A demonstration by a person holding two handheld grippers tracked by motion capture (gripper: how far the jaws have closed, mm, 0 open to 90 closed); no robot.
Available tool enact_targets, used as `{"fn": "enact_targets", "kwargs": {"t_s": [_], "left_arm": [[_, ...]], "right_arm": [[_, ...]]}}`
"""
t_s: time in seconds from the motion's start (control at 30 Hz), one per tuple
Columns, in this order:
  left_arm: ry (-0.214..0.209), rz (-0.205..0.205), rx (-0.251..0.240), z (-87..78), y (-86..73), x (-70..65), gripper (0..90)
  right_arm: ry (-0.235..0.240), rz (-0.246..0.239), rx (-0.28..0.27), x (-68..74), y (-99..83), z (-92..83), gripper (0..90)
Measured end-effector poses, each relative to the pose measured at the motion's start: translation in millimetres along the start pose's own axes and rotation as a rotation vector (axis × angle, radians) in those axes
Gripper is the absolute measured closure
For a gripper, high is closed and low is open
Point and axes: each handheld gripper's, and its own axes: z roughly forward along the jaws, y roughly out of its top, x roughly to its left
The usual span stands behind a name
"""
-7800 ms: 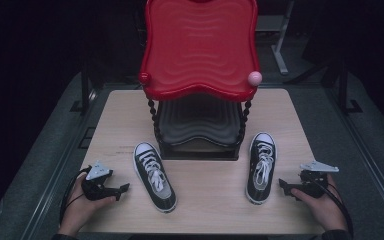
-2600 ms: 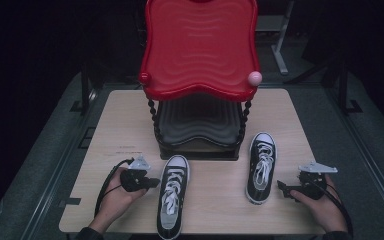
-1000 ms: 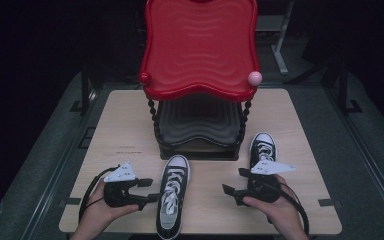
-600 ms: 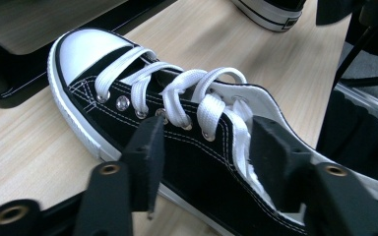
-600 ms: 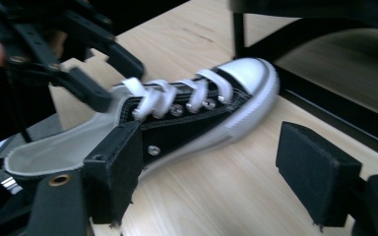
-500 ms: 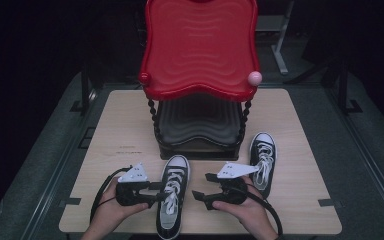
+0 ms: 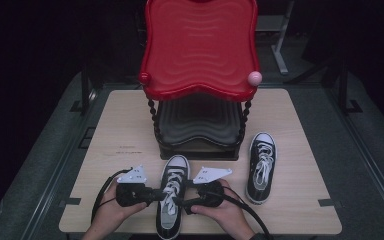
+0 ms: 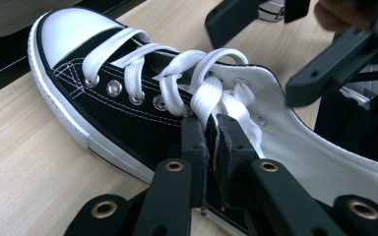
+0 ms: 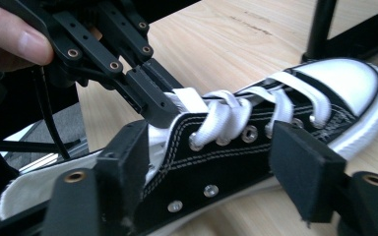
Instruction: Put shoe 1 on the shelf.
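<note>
A black sneaker with white laces (image 7: 176,166) lies toe-away at the table's near edge, between my two hands. My left gripper (image 7: 155,194) comes in from its left. Its jaws have just been closing and now pinch a white shoelace (image 8: 197,83) above the eyelets, as the left gripper view (image 8: 210,132) shows. My right gripper (image 7: 181,202) reaches in from the sneaker's right. Its jaws have just been closing a little but still stand wide apart (image 9: 211,162), straddling the sneaker's laced upper (image 9: 236,147) without pressing on it.
A second black sneaker (image 7: 261,167) lies to the right on the wooden table (image 7: 300,125). Behind both stands a two-tier stand with a red top tray (image 7: 200,45), a dark lower tray (image 7: 200,120), and a pink knob (image 7: 255,77) at one corner.
My right hand has slid left from the second sneaker to the near one. My left gripper has closed onto the lace with little movement of the hand.
</note>
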Motion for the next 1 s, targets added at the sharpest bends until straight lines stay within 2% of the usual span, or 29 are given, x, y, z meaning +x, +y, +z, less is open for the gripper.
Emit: {"fn": "enact_targets", "kwargs": {"t_s": [0.1, 0.17, 0.23, 0.33, 0.5, 0.57, 0.67, 0.87, 0.9, 1.0], "left_arm": [[-0.003, -0.004, -0.005, -0.2, -0.1, 0.2, 83.4], [-0.007, -0.004, -0.005, -0.6, 0.0, 0.6, 83.6], [-0.012, -0.009, -0.010, -1.0, -0.1, 1.1, 83.9], [-0.021, -0.018, -0.015, -2.0, -0.6, 3.1, 84.7], [-0.019, -0.026, -0.022, -3.0, 0.3, 2.5, 85.9], [-0.020, -0.016, -0.019, -3.5, 1.5, 1.1, 86.3], [-0.037, -0.017, -0.019, -3.5, 2.7, -1.2, 86.1], [-0.050, -0.005, -0.039, -7.8, 7.5, -4.9, 86.2], [-0.066, -0.002, -0.056, -10.3, 10.8, -8.1, 86.2], [-0.078, 0.018, -0.065, -12.6, 16.2, -14.3, 86.0]], "right_arm": [[0.012, -0.014, 0.001, 1.4, -0.6, 7.3, 39.6], [0.003, -0.027, 0.003, 1.4, -1.7, 9.5, 44.6], [0.013, -0.006, 0.008, 0.9, -2.1, 7.8, 52.5], [0.009, -0.008, 0.019, -0.1, -2.7, 5.6, 64.5], [0.032, 0.031, 0.029, -4.9, -4.6, 5.5, 75.7], [0.032, 0.026, 0.031, -4.6, -3.9, 5.6, 80.0], [0.033, 0.031, 0.036, -5.0, -2.6, 2.0, 83.3], [0.046, 0.031, 0.025, -3.3, 1.2, -8.5, 84.0], [0.047, 0.030, 0.020, -2.4, 2.5, -12.3, 84.0], [0.053, 0.021, 0.014, -0.8, 4.6, -21.3, 84.1]]}}
